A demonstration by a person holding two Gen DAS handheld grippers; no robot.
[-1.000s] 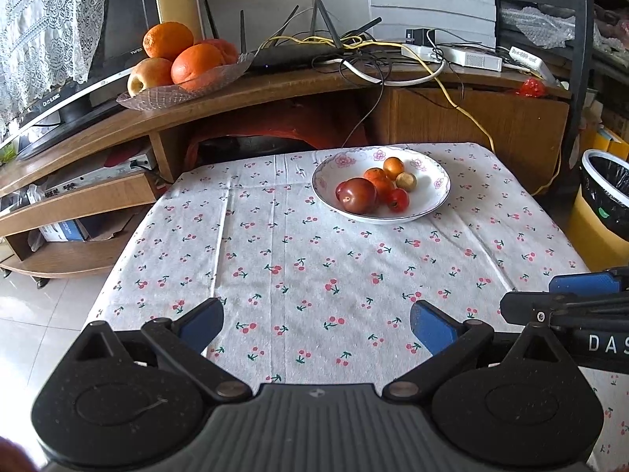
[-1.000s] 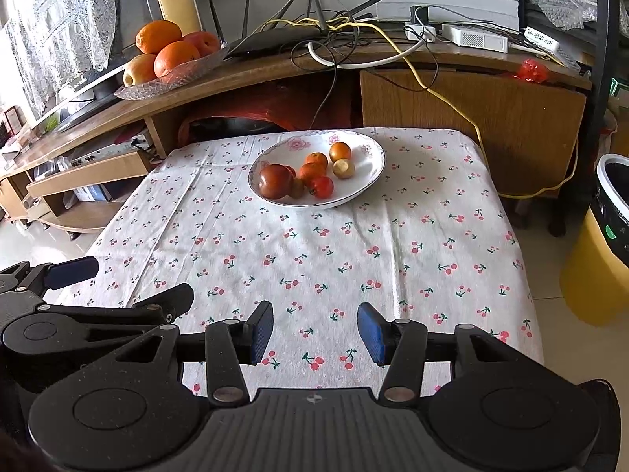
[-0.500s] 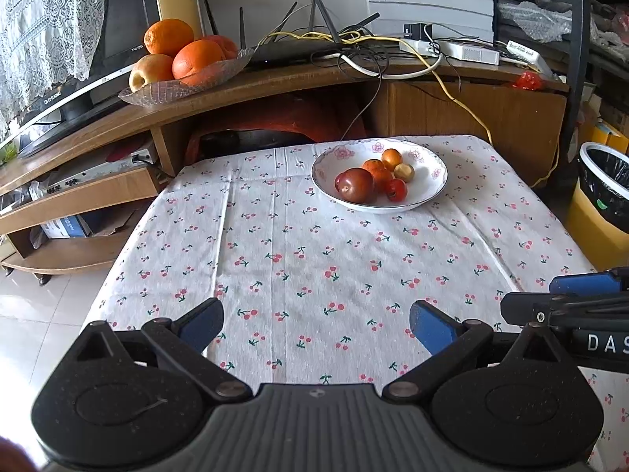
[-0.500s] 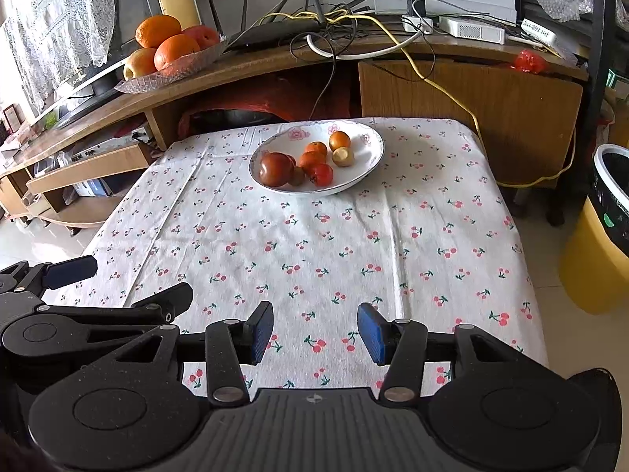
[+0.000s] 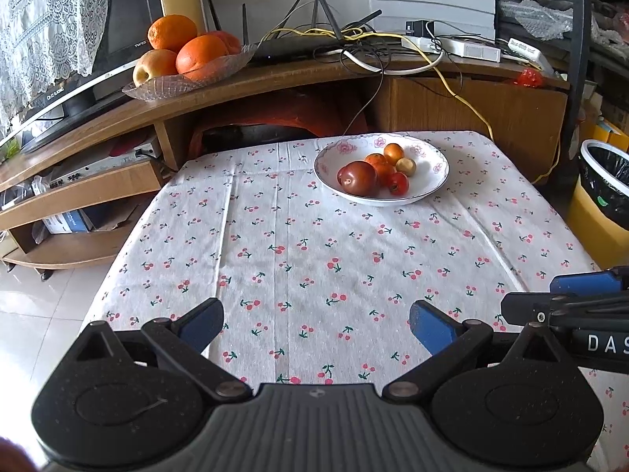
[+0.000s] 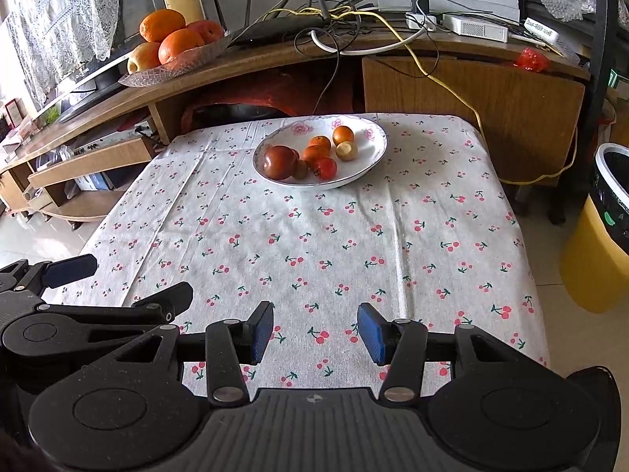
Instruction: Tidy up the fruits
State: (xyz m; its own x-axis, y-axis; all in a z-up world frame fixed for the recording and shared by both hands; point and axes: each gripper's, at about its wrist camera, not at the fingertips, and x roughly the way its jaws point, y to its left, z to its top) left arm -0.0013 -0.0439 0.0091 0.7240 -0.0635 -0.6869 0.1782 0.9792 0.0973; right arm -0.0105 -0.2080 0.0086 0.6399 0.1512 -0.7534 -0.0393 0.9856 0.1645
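Both grippers had drawn back from the white bowl (image 5: 432, 187) of small fruits (image 5: 358, 178). The left gripper (image 5: 314, 324) and right gripper (image 6: 315, 332) hung parted and empty, so the organizing looked finished.

Yellow bin (image 5: 601, 212) cut off at right edge

A cherry-print tablecloth (image 5: 314, 259) covers the desk ahead of the hand-held grippers. Beyond it a curved wooden TV stand (image 5: 275, 74) carries a black router (image 5: 298, 45) in a tangle of cables, a white power strip (image 5: 468, 49) and, far left, a television (image 5: 90, 51) under a lace cloth (image 5: 47, 19). Off right stands a yellow bin (image 6: 597, 251) with a black liner.
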